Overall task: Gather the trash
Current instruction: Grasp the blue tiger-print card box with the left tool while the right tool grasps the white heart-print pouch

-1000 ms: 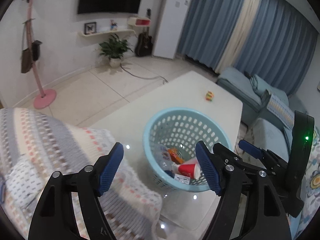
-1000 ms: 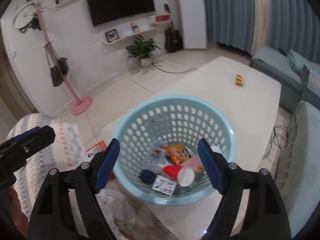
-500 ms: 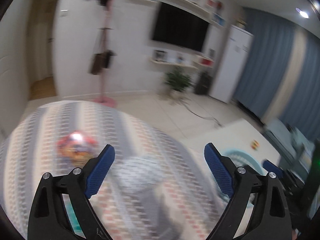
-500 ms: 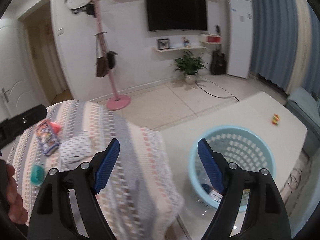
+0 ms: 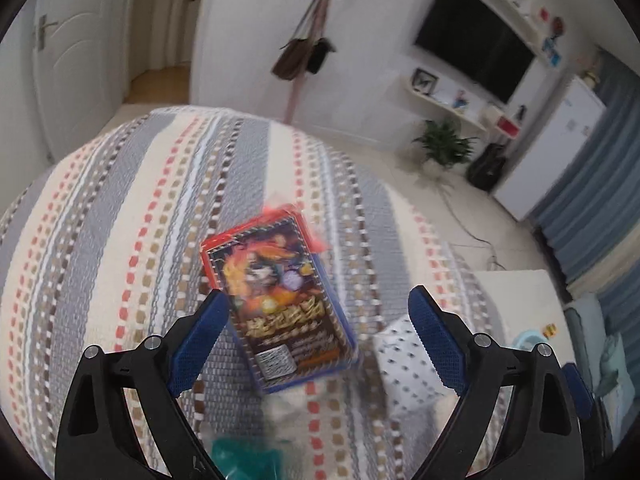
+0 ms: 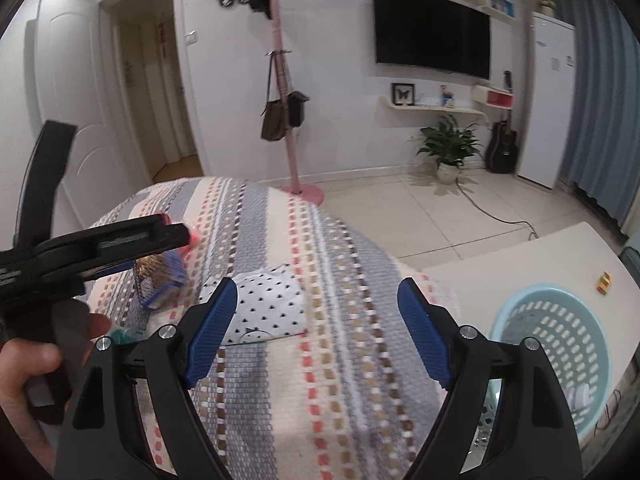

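Observation:
A red and blue card pack wrapper (image 5: 280, 300) lies on a striped blanket (image 5: 120, 220). My left gripper (image 5: 316, 336) is open just over it; the pack lies close to the left finger (image 5: 200, 336) without being pinched. A white dotted packet (image 5: 408, 364) lies to its right and a blurred teal item (image 5: 244, 456) below. In the right wrist view my right gripper (image 6: 316, 328) hovers over the blanket by the dotted packet (image 6: 268, 304), its jaws opening, nothing between them. The left gripper (image 6: 176, 248) partly hides the card pack (image 6: 160, 280) there.
A light blue perforated basket (image 6: 552, 344) with trash in it stands on the white table (image 6: 500, 264) at the right, near a small coloured cube (image 6: 604, 282). A hand (image 6: 28, 360) holds the left gripper's handle. A pink coat stand (image 6: 292, 152) and tiled floor lie beyond.
Both views have swung left, away from the basket and onto the striped blanket. The left jaws have opened wider, and the card pack now lies close between the left fingers.

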The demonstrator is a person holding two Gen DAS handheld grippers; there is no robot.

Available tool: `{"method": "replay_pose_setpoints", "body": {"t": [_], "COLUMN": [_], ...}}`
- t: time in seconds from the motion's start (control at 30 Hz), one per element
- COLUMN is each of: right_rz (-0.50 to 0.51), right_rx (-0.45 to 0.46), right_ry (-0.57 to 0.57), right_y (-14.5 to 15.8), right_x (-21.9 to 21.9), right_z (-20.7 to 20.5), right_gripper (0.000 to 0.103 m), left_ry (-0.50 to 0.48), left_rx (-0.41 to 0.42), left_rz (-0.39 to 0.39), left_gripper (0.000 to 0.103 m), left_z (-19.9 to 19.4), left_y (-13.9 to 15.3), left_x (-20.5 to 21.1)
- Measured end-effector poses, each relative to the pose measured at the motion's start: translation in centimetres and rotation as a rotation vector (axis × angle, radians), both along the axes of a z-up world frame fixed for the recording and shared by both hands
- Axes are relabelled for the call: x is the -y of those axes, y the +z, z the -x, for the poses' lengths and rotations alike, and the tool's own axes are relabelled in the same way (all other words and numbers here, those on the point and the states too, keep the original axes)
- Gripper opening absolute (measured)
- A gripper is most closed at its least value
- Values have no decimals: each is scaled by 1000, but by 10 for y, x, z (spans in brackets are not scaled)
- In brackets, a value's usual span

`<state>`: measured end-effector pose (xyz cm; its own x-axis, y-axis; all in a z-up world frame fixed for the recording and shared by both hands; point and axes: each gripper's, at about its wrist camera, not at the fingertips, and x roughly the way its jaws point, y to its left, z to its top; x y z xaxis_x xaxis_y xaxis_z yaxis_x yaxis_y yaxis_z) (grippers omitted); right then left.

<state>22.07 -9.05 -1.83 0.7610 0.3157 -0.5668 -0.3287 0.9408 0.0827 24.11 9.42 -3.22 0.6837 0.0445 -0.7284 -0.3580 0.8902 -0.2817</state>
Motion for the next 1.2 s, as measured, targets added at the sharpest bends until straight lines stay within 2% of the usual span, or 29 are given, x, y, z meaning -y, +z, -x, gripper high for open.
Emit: {"method": "replay_pose_setpoints", "body": {"t": [0.13,0.33,0.4,0.43,0.53,0.6,0.63,0.67,0.7,0.77,0.8,0.83,0.87,0.9,1.07,1.17,1.2], "right_rz": [6,46,47,46,52,61,64,68,70,71,68,64,60,55,70,73,73], "right_rx": [-52,-90,-110,-123,-138,-142,-144,-147,-151,-162,-165,-168,-173,-178,-183,-168,-170], "right_ry": [29,62,76,84,113,123,125,128,129,128,127,124,119,114,102,114,118], "right_y": [-9,-20,-23,-24,-26,-26,-26,-26,-27,-28,-28,-28,-30,-32,-39,-38,-39], "right_x": [-8,-17,-20,-22,-31,-37,-40,-43,-47,-51,-52,-52,-53,-53,-54,-55,-55], "right_z": [-10,-16,-20,-22,-26,-28,-29,-31,-31,-34,-35,-37,-38,-40,-40,-37,-37], "right_gripper": [78,78,79,79,81,83,83,84,84,84,84,84,84,84,84,84,84], "left_ry": [41,57,49,40,-3,-33,-47,-59,-70,-99,-107,-113,-118,-122,-122,-130,-138], "left_rx": [-40,-68,-58,-52,-16,8,17,23,27,39,49,55,61,68,11,-31,-35], "left_rz": [-26,-39,-28,-24,25,41,45,48,53,60,55,49,48,47,2,-50,-62], "left_gripper": [88,74,60,60,48,30,24,19,19,19,22,29,45,54,57,83,83], "left_z": [-9,-7,-2,0,12,20,25,29,32,36,40,41,41,41,34,28,26], "left_y": [-9,-19,-18,-17,-15,-11,-9,-8,-8,-7,-7,-6,-7,-6,-11,-16,-16], "left_x": [-2,-13,-18,-20,-31,-35,-36,-38,-40,-44,-46,-48,-50,-52,-56,-55,-56]}}
